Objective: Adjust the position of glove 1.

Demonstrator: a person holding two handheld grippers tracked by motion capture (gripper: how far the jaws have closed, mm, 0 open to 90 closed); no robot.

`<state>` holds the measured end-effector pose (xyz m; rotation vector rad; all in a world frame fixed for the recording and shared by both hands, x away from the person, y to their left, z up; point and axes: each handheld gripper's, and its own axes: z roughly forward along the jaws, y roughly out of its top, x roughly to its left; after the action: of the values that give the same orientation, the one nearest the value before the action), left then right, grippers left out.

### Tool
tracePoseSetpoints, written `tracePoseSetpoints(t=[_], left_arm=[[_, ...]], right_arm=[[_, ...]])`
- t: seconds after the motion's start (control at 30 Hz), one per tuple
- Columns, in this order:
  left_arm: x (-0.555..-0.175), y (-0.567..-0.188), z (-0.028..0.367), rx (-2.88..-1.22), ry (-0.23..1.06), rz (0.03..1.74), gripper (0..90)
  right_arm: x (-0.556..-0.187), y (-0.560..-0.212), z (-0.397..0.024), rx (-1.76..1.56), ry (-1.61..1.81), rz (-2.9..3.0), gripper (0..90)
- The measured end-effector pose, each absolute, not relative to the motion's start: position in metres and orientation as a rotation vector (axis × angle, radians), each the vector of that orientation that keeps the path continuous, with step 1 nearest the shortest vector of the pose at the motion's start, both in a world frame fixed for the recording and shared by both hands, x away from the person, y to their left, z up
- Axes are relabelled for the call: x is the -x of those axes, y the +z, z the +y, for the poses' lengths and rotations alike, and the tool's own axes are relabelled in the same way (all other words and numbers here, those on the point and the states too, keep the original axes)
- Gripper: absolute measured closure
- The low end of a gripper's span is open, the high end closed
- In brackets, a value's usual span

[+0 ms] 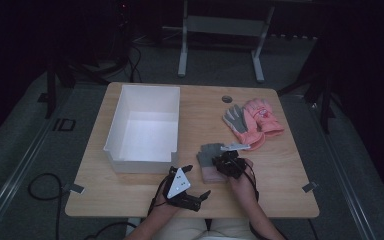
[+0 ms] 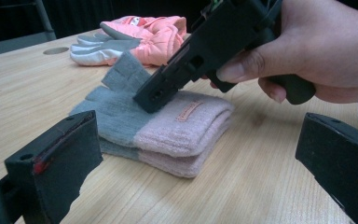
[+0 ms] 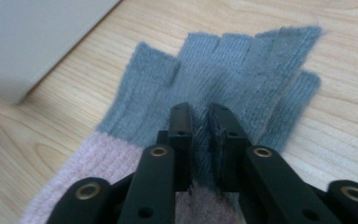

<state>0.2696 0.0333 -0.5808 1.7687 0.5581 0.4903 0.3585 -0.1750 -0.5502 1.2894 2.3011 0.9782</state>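
The right gripper [image 3: 200, 116] stands nearest the lens in its own view: its two black jaws rest on the knit gloves [image 3: 214, 79] with a narrow gap between them, a thin ridge of grey knit standing in that gap. Whether the pads press on the fabric cannot be told. The left gripper [image 1: 192, 192] lies on the table near the front edge, jaws well apart and nothing between them.

The knit gloves are fingerless, with grey finger stubs and a pale pink ribbed cuff bearing a small sewn label. Two of them lie stacked flat, one on the other, just right of the white box's [image 1: 145, 127] front corner. The pink ski gloves [image 1: 254, 122], with grey palms, lie farther right of the box, toward the table's back edge, well apart from the knit gloves.

The table [image 1: 285, 190] is light wood with a round cable port near its back edge. The room is dim; grey floor, cables and a metal frame surround the table.

Count: one box, two knit gloves, two ski gloves, two grippers.
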Motion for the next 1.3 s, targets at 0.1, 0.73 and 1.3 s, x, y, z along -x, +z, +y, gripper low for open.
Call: tracePoseSetpoints(t=[0.1,0.73,1.3], left_arm=[[-0.27,-0.581,0.032,-1.776,0.491,0.56,0.0],[-0.284,-0.551,0.003,-1.874,0.403,0.486,4.7],[-0.302,-0.561,-0.025,-2.196,0.57,0.173,30.5]], right_arm=[[-0.358,-0.551,-0.176,-1.286,0.981,2.299,73.7],[-0.371,-0.493,-0.222,-1.216,1.093,2.239,46.2],[-0.423,-0.523,-0.209,-1.296,1.008,2.361,37.9]])
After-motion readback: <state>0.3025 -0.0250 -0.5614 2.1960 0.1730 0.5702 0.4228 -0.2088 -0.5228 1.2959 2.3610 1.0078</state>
